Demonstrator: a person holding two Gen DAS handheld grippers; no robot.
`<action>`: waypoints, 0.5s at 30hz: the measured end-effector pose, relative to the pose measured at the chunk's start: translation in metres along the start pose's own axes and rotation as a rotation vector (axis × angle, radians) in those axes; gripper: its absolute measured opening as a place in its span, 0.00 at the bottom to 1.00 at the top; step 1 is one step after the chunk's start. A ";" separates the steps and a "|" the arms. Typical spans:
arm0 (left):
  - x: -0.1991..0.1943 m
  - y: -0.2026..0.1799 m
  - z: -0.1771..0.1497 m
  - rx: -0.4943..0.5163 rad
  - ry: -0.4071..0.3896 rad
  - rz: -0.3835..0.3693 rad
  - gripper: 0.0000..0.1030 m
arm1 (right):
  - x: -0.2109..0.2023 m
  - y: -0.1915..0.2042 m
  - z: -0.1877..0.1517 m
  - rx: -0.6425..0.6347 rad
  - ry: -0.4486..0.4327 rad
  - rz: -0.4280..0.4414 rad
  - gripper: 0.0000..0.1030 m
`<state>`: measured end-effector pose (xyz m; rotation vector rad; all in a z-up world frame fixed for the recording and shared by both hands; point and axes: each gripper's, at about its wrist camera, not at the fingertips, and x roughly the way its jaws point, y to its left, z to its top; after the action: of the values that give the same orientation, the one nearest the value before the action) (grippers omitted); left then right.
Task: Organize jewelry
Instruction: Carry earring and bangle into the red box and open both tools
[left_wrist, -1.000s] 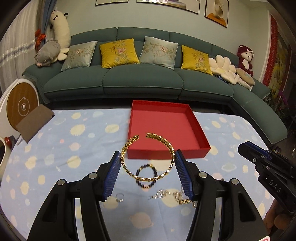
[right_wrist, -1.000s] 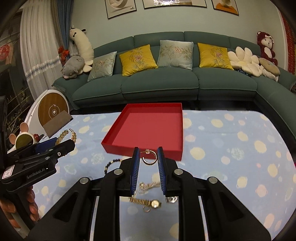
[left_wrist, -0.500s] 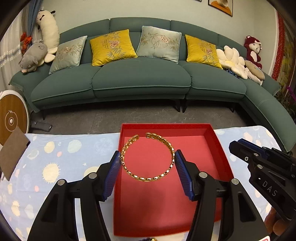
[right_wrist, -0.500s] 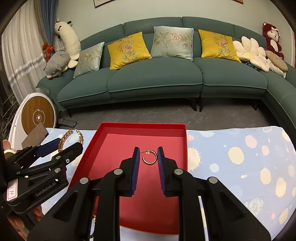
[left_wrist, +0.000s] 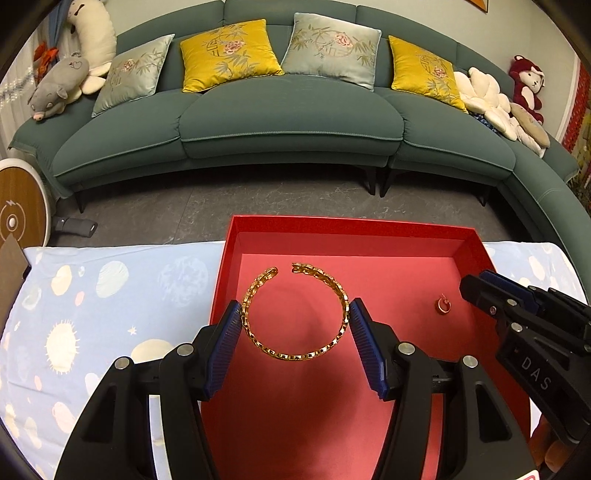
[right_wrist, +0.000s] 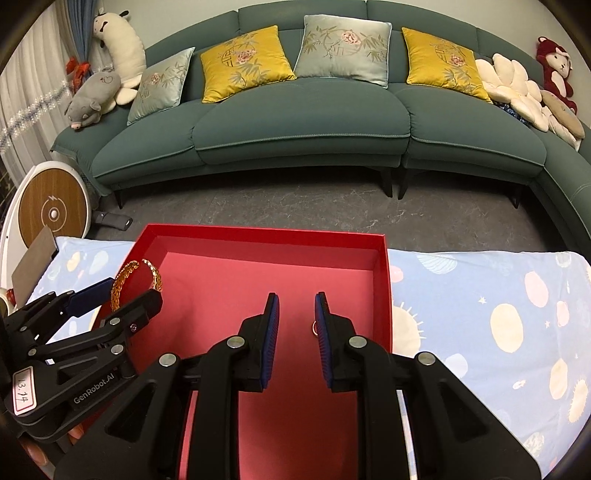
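- Our left gripper (left_wrist: 295, 317) clamps the gold bracelet (left_wrist: 295, 312) between its blue pads, held above the red tray (left_wrist: 424, 236).
- Our right gripper (right_wrist: 296, 306) stands with its jaws apart over the tray, gripping nothing.
- The small gold earring (left_wrist: 442, 305) lies on the tray floor, just beside the right gripper's tip.
- The tray sits on the blue patterned tablecloth (right_wrist: 498, 295).

Red tray (right_wrist: 384, 273) walls fence its floor; room between grippers
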<state>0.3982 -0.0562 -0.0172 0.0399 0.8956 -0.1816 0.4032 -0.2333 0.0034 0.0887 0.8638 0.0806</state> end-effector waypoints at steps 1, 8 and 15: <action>0.001 0.000 0.000 0.003 -0.002 0.005 0.56 | 0.001 -0.001 -0.001 0.005 0.001 -0.006 0.35; -0.025 0.011 0.002 -0.033 -0.053 0.006 0.66 | -0.033 -0.013 -0.006 0.037 -0.085 -0.015 0.52; -0.127 0.026 -0.013 -0.033 -0.181 -0.006 0.67 | -0.139 -0.029 -0.023 0.044 -0.230 -0.011 0.53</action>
<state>0.3153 -0.0114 0.0722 -0.0097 0.7177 -0.1726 0.2973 -0.2758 0.0904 0.1320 0.6360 0.0398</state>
